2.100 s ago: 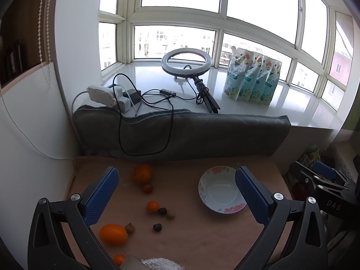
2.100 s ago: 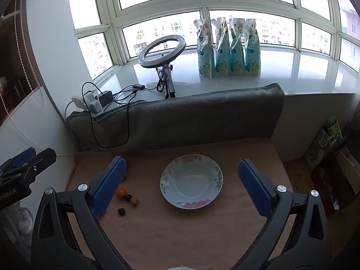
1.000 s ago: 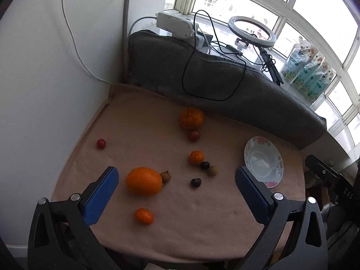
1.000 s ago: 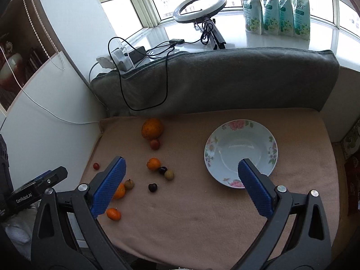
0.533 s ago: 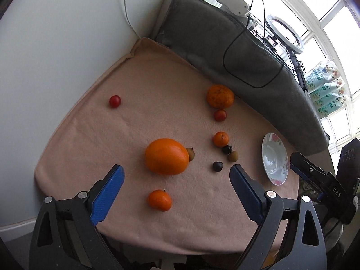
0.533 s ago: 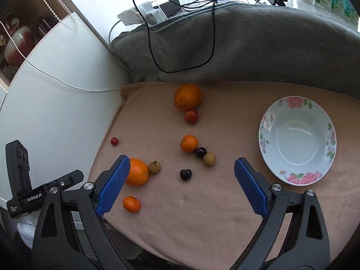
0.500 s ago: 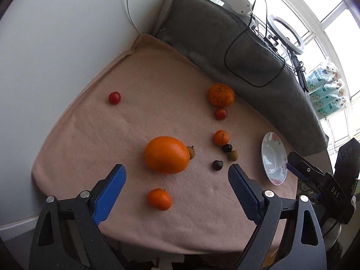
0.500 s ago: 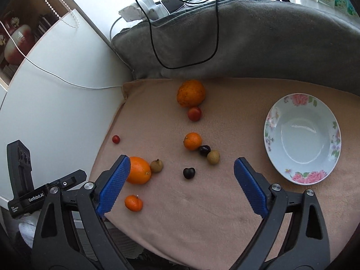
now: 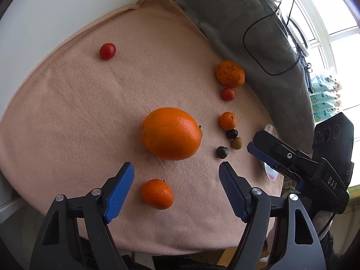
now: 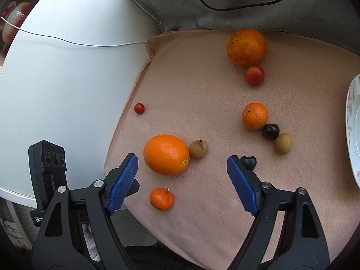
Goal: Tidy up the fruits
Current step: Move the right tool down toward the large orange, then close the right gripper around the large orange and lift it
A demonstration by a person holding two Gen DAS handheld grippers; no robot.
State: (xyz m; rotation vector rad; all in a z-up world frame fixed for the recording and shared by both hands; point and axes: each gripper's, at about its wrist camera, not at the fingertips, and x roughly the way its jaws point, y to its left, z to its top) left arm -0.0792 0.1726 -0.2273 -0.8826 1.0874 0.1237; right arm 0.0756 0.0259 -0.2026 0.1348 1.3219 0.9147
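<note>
Bright daylight, blown-out window (image 9: 344,22) upper right of left view; soft shadows; sharp centre, strong fisheye bending, dark vignetted corners.

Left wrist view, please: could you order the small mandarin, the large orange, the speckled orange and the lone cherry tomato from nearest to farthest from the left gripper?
From the left gripper:
1. Small mandarin, just below and between the fingers.
2. Large orange, just ahead, centre.
3. Speckled orange, far right, and lone cherry tomato, far left: too close to call.

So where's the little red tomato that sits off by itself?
The lone tomato lies near the cloth's far left edge, by the white wall, well apart from the big orange and the other fruit.
</note>
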